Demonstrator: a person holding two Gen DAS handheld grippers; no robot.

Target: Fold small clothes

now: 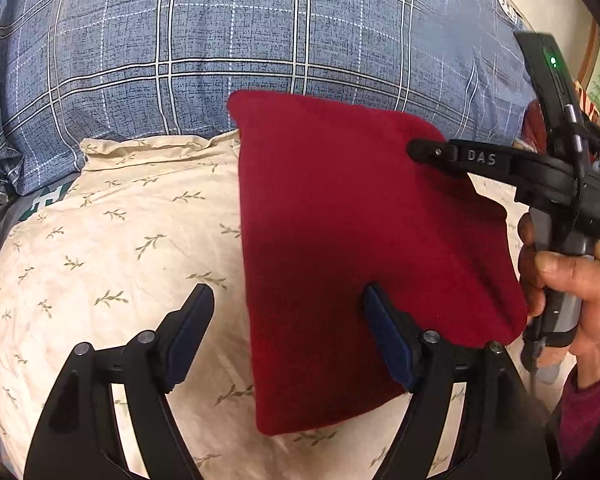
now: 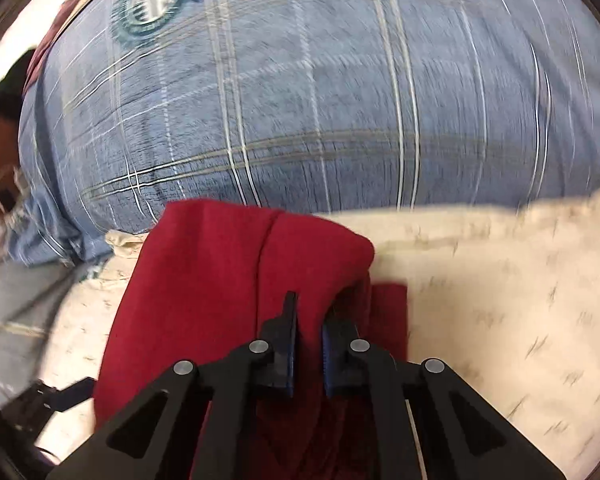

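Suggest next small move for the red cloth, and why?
Probably carry the right gripper across to lay its pinched edge over the red cloth: its fingers are shut on a raised fold, while the left gripper is open, one finger on the cloth.

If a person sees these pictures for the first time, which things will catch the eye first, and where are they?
The red cloth stands out first, lying on the cream leaf-print sheet in front of a blue plaid duvet. The right gripper is shut on a raised fold of it, while the left gripper is open, with one finger at the cloth's near edge.
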